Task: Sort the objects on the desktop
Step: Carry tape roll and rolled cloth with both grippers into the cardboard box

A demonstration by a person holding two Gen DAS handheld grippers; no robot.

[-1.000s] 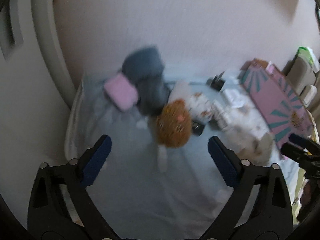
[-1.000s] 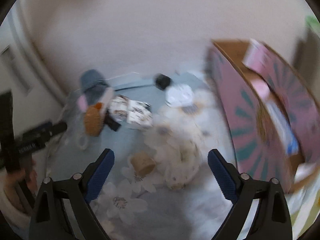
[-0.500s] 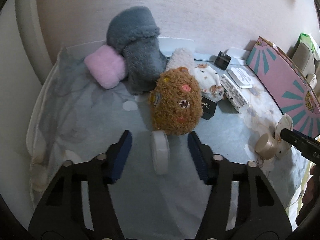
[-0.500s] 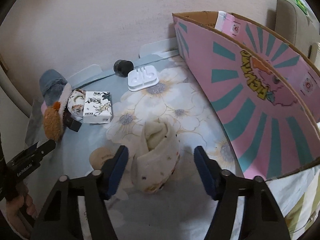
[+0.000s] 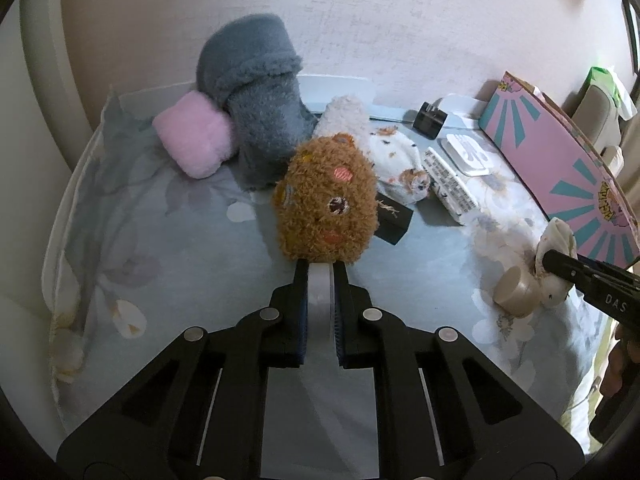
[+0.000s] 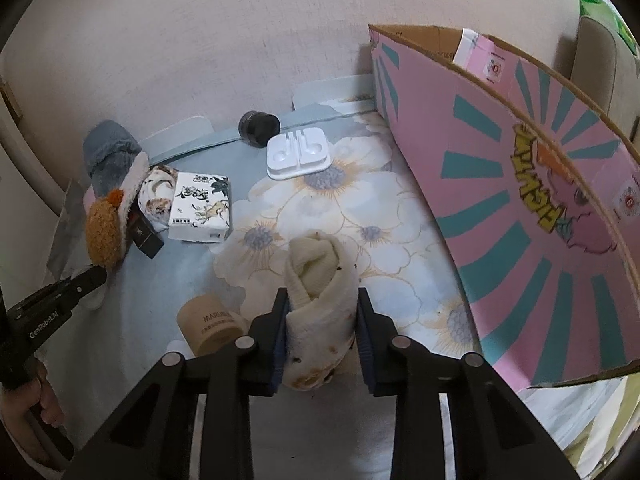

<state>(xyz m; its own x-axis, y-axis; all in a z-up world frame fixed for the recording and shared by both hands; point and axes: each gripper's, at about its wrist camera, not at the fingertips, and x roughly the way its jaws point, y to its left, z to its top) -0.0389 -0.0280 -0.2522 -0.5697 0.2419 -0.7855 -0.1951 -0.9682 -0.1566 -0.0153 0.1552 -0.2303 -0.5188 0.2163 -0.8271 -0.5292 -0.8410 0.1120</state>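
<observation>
While the left hand-held gripper [image 5: 320,280] is pressed together on a white disc-shaped object [image 5: 319,292] standing on edge, its tips sit just in front of a brown fuzzy plush [image 5: 326,204]. Behind the plush, a grey fleece slipper [image 5: 256,120] and a pink plush block [image 5: 194,140] are seen against the wall, with a small black box [image 5: 394,216] tucked at the plush's right side. All of these rest on a bench [image 5: 160,248] covered with a pale blue floral cloth.

In the right wrist view, the right hand-held gripper [image 6: 322,312] has a rolled cream sock [image 6: 320,300] between its 2 pads, and its jaws are closing on it; the pads are seen pressing the sock's sides. A tan cylindrical container [image 6: 212,324] lies just to the left of the sock. Farther back, a white printed box [image 6: 200,206] and a white earphone tray [image 6: 298,154] are seen. A pink and teal cardboard box [image 6: 520,200] stands open at the right.
</observation>
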